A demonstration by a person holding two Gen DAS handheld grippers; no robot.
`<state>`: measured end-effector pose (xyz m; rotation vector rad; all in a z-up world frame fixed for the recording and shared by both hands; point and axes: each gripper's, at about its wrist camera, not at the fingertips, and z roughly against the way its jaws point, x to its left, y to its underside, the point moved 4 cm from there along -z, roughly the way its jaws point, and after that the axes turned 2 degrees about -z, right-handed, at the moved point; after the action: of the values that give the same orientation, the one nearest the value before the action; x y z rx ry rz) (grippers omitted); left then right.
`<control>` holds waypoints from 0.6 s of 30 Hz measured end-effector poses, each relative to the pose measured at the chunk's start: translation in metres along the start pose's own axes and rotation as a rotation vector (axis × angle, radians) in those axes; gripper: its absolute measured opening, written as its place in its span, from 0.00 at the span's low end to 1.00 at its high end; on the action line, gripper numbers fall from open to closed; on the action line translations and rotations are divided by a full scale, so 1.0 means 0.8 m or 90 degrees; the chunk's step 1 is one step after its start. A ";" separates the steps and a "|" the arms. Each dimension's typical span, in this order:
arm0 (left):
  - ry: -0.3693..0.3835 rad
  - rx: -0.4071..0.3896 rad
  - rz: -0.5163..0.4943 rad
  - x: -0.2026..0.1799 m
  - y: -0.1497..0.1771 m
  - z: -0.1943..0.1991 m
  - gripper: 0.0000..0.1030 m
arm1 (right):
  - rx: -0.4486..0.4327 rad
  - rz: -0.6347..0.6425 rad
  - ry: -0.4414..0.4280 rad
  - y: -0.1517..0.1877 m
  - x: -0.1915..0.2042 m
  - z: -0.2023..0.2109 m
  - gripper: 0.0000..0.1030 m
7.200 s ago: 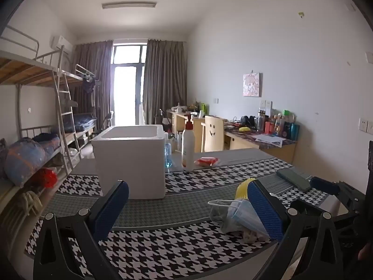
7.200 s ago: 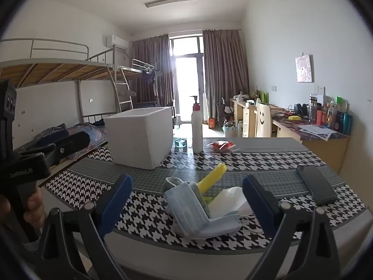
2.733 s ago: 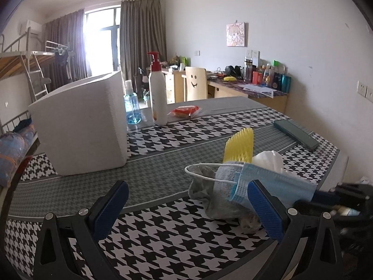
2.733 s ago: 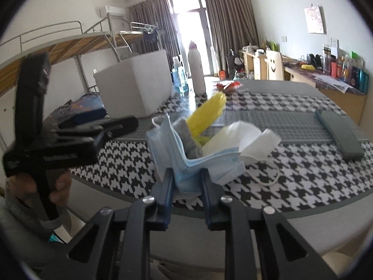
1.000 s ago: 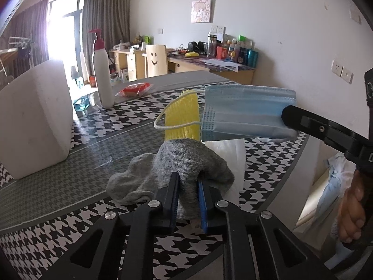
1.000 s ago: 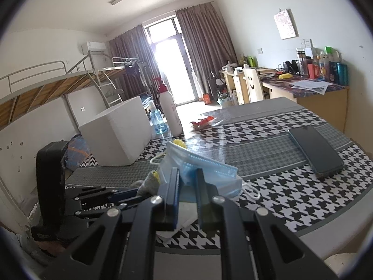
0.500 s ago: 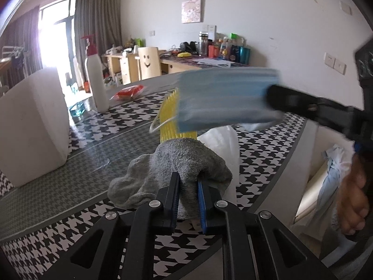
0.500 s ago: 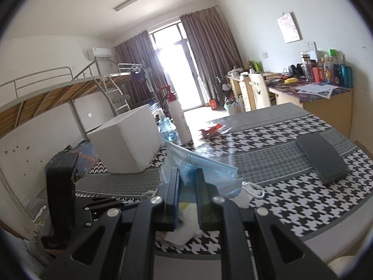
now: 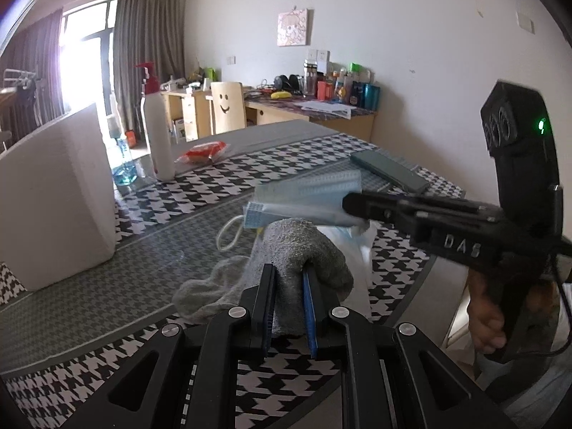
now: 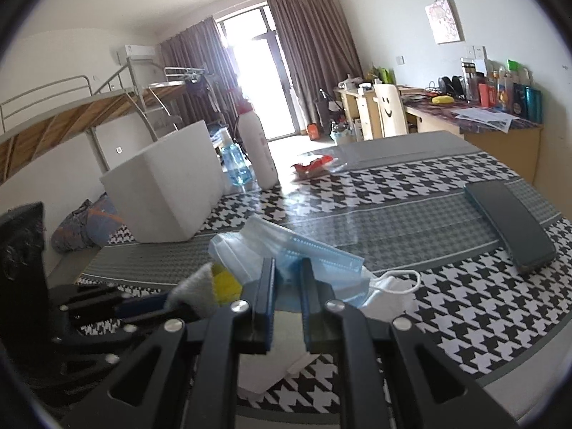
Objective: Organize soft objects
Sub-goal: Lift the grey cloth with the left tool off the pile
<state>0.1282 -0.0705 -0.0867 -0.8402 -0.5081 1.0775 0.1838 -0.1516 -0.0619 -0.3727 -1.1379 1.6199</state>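
Houndstooth cloth covers the table (image 9: 161, 211), which stands in a dorm room with bunk beds and curtained windows. At the near edge, the left gripper (image 9: 289, 286) has its fingers clamped on a grey glove (image 9: 300, 246). Just beside it, the right gripper (image 10: 286, 279) pinches a blue face mask (image 10: 271, 246) lifted above the cloth. A white foam box (image 10: 168, 193) sits toward the far left corner, a dark case (image 10: 511, 225) near the right edge.
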 end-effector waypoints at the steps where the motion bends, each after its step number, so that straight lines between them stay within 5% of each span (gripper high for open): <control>1: 0.001 -0.002 0.003 0.004 -0.001 0.002 0.15 | 0.004 0.003 0.001 0.001 0.001 -0.002 0.15; 15: 0.007 -0.003 0.018 0.018 -0.009 0.010 0.16 | 0.017 0.003 0.010 0.003 0.001 -0.009 0.15; 17: 0.012 0.004 -0.001 0.007 -0.005 0.006 0.29 | 0.012 -0.001 0.009 -0.001 -0.001 -0.006 0.15; 18: 0.009 0.001 -0.009 0.003 -0.006 0.005 0.46 | 0.008 0.000 0.009 -0.002 0.000 -0.003 0.15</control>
<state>0.1287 -0.0676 -0.0806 -0.8417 -0.5003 1.0576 0.1867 -0.1507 -0.0620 -0.3748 -1.1170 1.6216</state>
